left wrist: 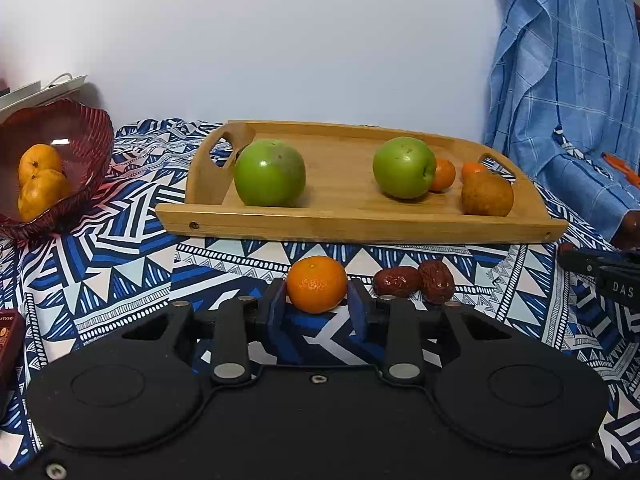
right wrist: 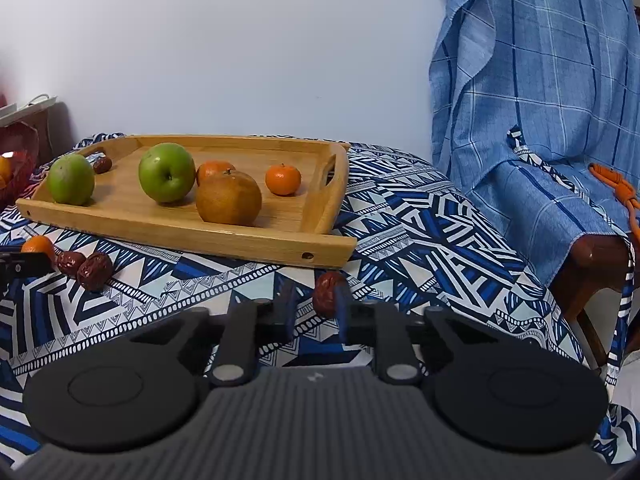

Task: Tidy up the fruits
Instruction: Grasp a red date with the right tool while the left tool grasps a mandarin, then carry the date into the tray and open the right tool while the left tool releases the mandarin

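Small orange mandarin [left wrist: 317, 284] framed between the fingers of the left claw [left wrist: 316, 300].

The mandarin is flanked, not visibly squeezed, on the patterned blue-and-white tabletop cloth [left wrist: 120, 256]; the right claw [right wrist: 316, 304] is spread, a wrinkled red date [right wrist: 326, 292] against its right finger. Beyond both claws, a wooden tray [left wrist: 360, 228] is seen.

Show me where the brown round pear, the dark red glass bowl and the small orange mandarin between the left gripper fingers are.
Brown round pear [right wrist: 228, 198]: right wrist view, middle of its skin.
Dark red glass bowl [left wrist: 94, 148]: left wrist view, ribbed right wall.
Small orange mandarin [left wrist: 317, 284]: left wrist view, centre of peel.
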A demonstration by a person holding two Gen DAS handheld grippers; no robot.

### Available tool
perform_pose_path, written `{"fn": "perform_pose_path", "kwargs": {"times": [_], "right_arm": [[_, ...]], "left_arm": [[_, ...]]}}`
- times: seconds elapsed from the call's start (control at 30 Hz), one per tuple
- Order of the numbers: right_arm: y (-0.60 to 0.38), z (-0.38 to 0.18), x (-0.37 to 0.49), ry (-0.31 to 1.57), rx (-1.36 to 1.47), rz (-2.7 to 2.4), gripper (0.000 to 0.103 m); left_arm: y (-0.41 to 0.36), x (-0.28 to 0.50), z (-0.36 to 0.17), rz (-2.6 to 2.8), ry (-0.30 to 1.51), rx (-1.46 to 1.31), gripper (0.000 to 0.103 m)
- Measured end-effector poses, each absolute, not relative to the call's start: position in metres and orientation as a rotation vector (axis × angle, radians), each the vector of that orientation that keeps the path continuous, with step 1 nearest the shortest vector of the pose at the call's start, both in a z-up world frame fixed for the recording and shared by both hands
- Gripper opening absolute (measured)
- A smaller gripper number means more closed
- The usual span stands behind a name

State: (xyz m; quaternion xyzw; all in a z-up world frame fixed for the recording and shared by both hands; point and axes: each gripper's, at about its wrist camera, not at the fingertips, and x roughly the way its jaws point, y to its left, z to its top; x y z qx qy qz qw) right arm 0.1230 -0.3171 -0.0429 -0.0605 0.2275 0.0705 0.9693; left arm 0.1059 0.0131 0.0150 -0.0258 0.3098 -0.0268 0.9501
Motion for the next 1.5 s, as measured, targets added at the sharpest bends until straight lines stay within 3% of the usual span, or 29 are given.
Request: {"fn": "perform_pose_path", "kwargs": {"times": [0.4, 0.47, 0.5, 0.73, 0.87, 1.17, 1.2, 1.23, 1.27, 1.5], "right_arm": [[-0.313, -0.042, 0.121, 0.452, -0.145, 0.135, 0.018], [-0.315, -0.042, 0.122, 0.453, -0.138, 0.118, 0.037], [-0.316, -0.042, 0.121, 0.448, -0.128, 0.113, 0.040], [-0.322, -0.042, 0.129, 0.483, -0.094, 0.094, 0.048], [-0.325, -0.042, 0.135, 0.513, -0.062, 0.095, 0.058], [-0.321, -0.041, 0.150, 0.569, -0.070, 0.066, 0.058], [-0.321, -0.041, 0.152, 0.571, -0.068, 0.062, 0.055], [-0.320, -0.040, 0.154, 0.573, -0.066, 0.059, 0.039], [-0.320, -0.040, 0.155, 0.576, -0.064, 0.052, 0.035], [-0.310, -0.034, 0.153, 0.552, -0.058, 0.045, 0.034]], "left_arm": [[0.017, 0.101, 0.023, -0.033, 0.592, -0.066, 0.031], [0.017, 0.101, 0.023, -0.031, 0.591, -0.063, 0.031], [0.017, 0.101, 0.023, -0.031, 0.592, -0.061, 0.031], [0.018, 0.101, 0.024, -0.018, 0.590, -0.057, 0.031], [0.019, 0.102, 0.023, -0.014, 0.592, -0.051, 0.032], [0.021, 0.104, 0.022, -0.008, 0.594, -0.055, 0.032], [0.021, 0.104, 0.022, -0.007, 0.594, -0.056, 0.032], [0.022, 0.105, 0.023, -0.004, 0.594, -0.057, 0.032], [0.023, 0.105, 0.023, -0.002, 0.593, -0.058, 0.032], [0.028, 0.106, 0.029, 0.005, 0.576, -0.066, 0.032]]}}
